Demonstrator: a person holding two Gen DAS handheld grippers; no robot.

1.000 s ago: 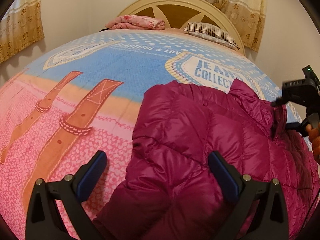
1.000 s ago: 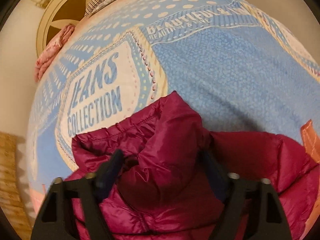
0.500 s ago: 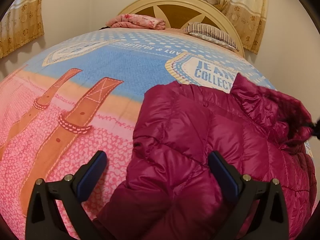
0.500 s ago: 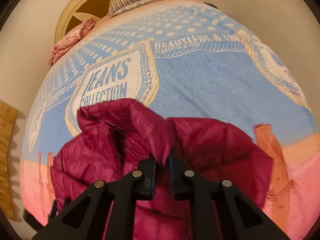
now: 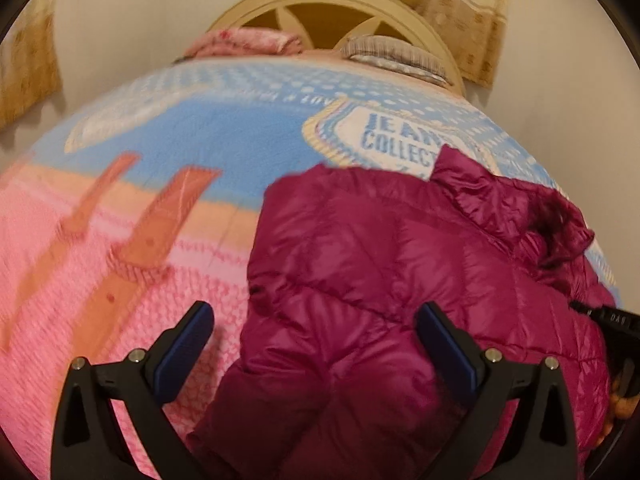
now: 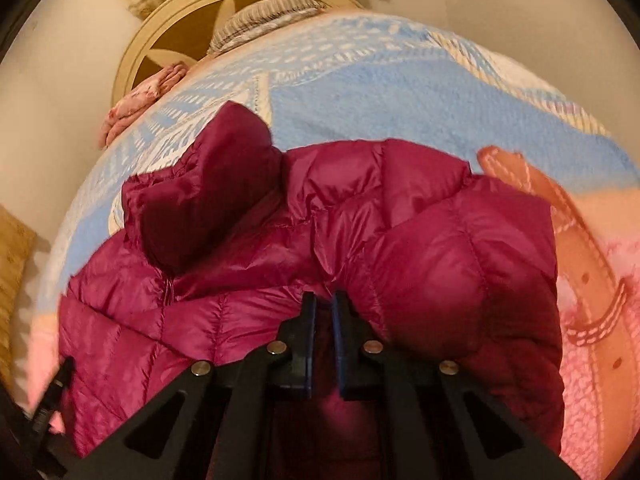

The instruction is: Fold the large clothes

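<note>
A magenta puffer jacket (image 5: 360,260) lies on a bed with a blue, pink and orange bedspread (image 5: 200,140). My left gripper (image 5: 314,314) hovers open over the jacket's near part, one finger at each side of a quilted bulge and neither pad pressing it. My right gripper (image 6: 325,300) is shut on a fold of the jacket (image 6: 440,260) near its collar (image 6: 208,184), which stands up to the left. The fabric is bunched around the pinched jaws. A black part of the right gripper (image 5: 612,320) shows at the right edge of the left wrist view.
A cream headboard (image 5: 320,4) with a striped pillow (image 5: 396,52) and a folded pink cloth (image 5: 240,40) stands at the far end of the bed. Patterned curtains (image 5: 460,12) hang on the walls. The bedspread (image 6: 400,92) lies flat beyond and left of the jacket.
My right gripper closed on the jacket near its collar and pulled that part across, bunching the fabric. The left gripper stayed open and hardly moved.
</note>
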